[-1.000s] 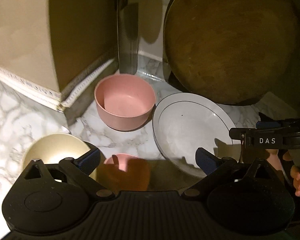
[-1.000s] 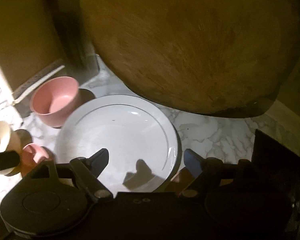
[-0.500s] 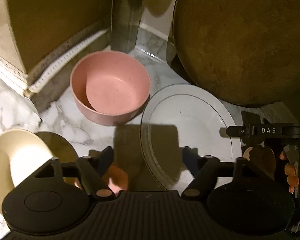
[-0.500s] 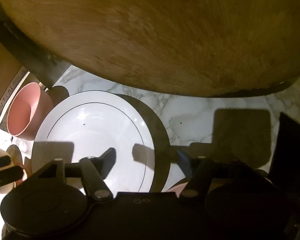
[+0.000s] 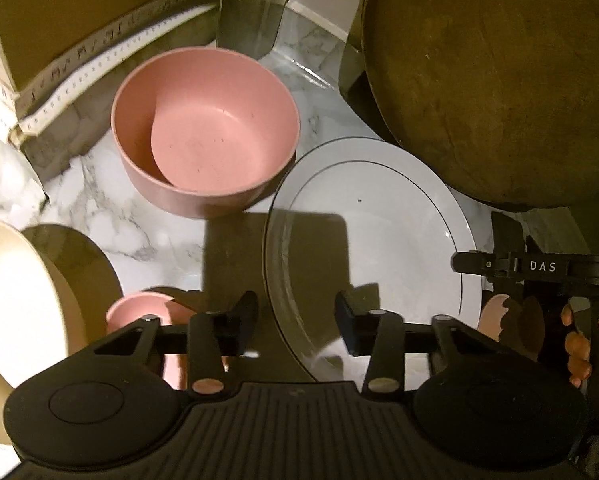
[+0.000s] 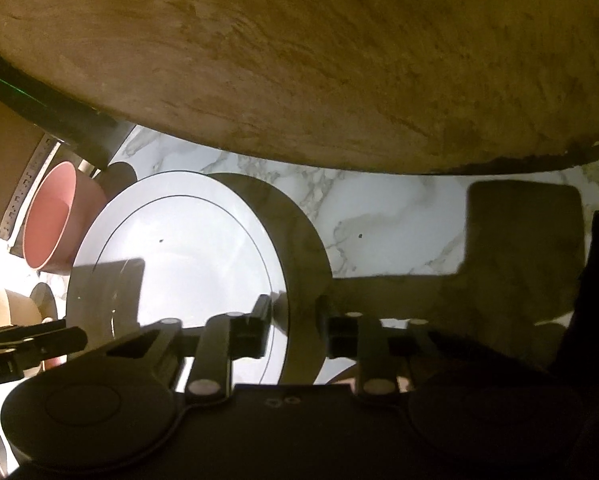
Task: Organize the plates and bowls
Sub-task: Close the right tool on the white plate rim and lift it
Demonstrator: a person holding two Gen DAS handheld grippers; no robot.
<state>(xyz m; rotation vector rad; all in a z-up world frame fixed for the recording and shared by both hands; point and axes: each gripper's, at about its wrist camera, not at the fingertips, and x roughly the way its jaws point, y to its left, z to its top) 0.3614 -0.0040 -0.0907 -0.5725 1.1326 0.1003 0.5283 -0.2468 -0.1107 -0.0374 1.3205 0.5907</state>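
A white plate (image 5: 379, 232) with a thin dark ring lies on the marble counter; it also shows in the right wrist view (image 6: 179, 248). My left gripper (image 5: 295, 320) is open, its jaws straddling the plate's left rim. My right gripper (image 6: 293, 324) is open, its jaws straddling the plate's right rim. A large pink bowl (image 5: 205, 128) stands behind the plate's left side. A cream bowl (image 5: 15, 312) is at the far left. A small pink cup (image 5: 139, 312) sits just behind my left finger.
A big round wooden board (image 5: 495, 72) leans upright behind the plate, close over it in the right wrist view (image 6: 299, 60). A cardboard box (image 5: 79, 12) stands at the back left. Bare marble counter (image 6: 399, 224) lies right of the plate.
Both grippers have moved lower and closer to the plate, and their jaws have narrowed around its opposite rims. The plate has stayed on the counter.
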